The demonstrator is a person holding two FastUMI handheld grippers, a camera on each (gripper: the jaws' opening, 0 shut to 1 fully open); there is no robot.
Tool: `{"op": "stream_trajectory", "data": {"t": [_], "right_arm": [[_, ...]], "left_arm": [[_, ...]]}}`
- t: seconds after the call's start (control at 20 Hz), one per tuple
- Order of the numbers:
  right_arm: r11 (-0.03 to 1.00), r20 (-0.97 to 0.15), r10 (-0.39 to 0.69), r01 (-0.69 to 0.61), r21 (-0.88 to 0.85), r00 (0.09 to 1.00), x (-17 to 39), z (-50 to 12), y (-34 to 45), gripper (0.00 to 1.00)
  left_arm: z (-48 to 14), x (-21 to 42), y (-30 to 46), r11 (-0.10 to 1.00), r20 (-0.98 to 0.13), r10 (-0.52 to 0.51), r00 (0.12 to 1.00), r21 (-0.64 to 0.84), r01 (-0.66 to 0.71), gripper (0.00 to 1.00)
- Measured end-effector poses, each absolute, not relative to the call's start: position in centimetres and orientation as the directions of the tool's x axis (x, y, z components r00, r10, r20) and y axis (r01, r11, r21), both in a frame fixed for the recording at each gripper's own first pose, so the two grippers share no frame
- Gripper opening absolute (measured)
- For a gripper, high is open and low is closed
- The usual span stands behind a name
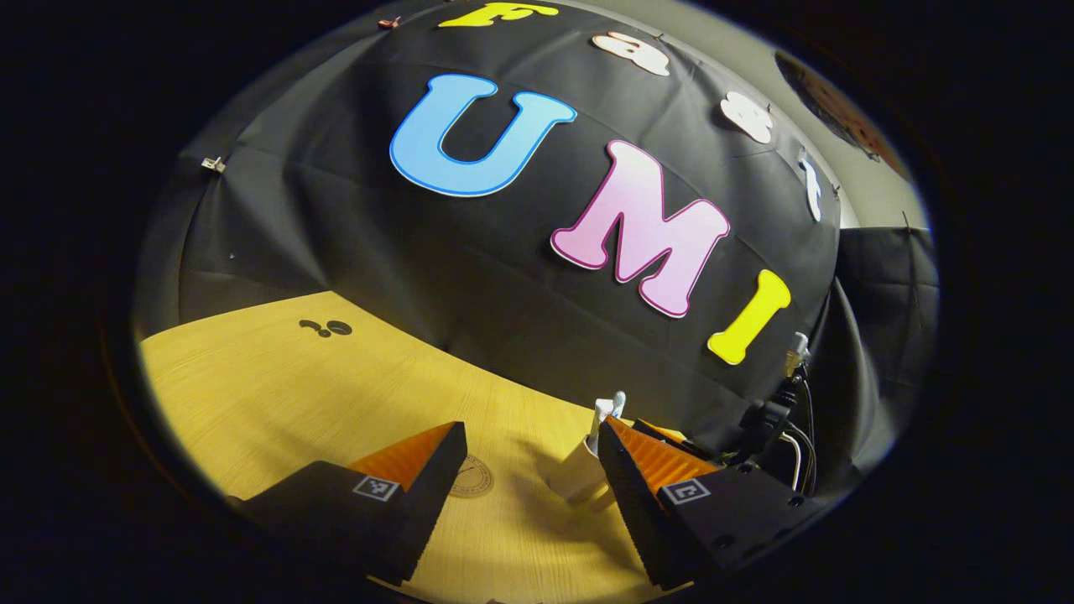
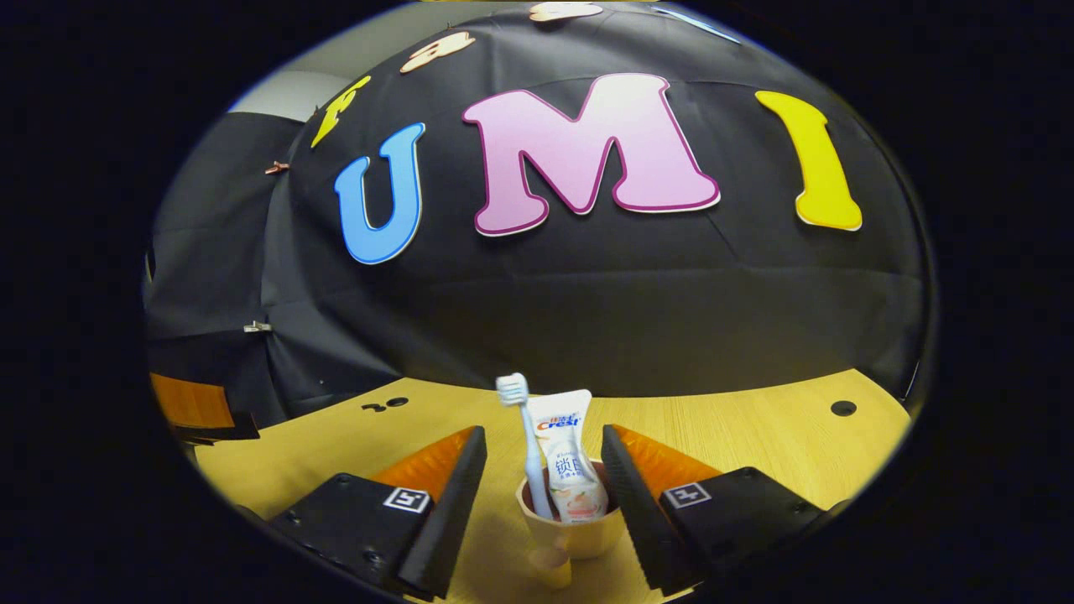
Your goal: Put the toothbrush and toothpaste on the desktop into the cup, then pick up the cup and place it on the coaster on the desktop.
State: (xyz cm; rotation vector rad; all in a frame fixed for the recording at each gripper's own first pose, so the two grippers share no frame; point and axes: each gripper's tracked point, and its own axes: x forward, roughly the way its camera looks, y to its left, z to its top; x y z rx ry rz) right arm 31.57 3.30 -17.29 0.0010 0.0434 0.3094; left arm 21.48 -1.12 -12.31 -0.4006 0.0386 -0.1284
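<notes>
1. Flanking the cup (image 2: 572, 524), the right tool (image 2: 544, 470) stands wide open, one finger on each side of it, with nothing gripped.
2. Standing in the cup are the toothbrush (image 2: 527, 445), bristles up, and the toothpaste (image 2: 566, 457) tube, leaning beside it.
3. By its look the cup is a light, rigid, pale piece with smooth walls that may slip; its tall contents make it top-heavy, so a grip across the body below the rim seems safest.
4. Over the tabletop (image 1: 277, 386) the left tool (image 1: 532, 457) also gapes open, holding nothing.
5. Between its fingers lies the round coaster (image 1: 471, 476), with the cup just beside its right finger.
</notes>
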Motion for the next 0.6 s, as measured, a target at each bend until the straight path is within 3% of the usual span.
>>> {"op": "stream_trajectory", "data": {"t": [0.15, 0.3, 0.4, 0.6], "right_arm": [[0.959, -0.061, 0.284, -0.282, 0.039, 0.957, 30.9, -16.3, 2.1, 0.87], [0.967, -0.115, 0.249, -0.241, 0.077, 0.962, 30.0, -15.9, 0.7, 0.97], [0.977, -0.14, 0.213, -0.208, 0.051, 0.967, 29.6, -15.5, -0.5, 0.98], [0.985, -0.242, 0.164, -0.146, 0.093, 0.956, 29.1, -15.5, -1.2, 0.98]], "left_arm": [[-11.9, 20.8, -1.0, 0.918, -0.038, -0.098, 0.995, -0.389, 0.075, 0.98], [-10.7, 19.2, 0.0, 0.938, -0.04, -0.001, 0.999, -0.347, -0.013, 0.97], [-9.9, 18.7, 1.0, 0.954, -0.018, 0.064, 0.998, -0.293, -0.067, 0.97], [-9.5, 17.8, 2.3, 0.982, -0.043, 0.095, 0.995, -0.162, -0.101, 0.98]]}}
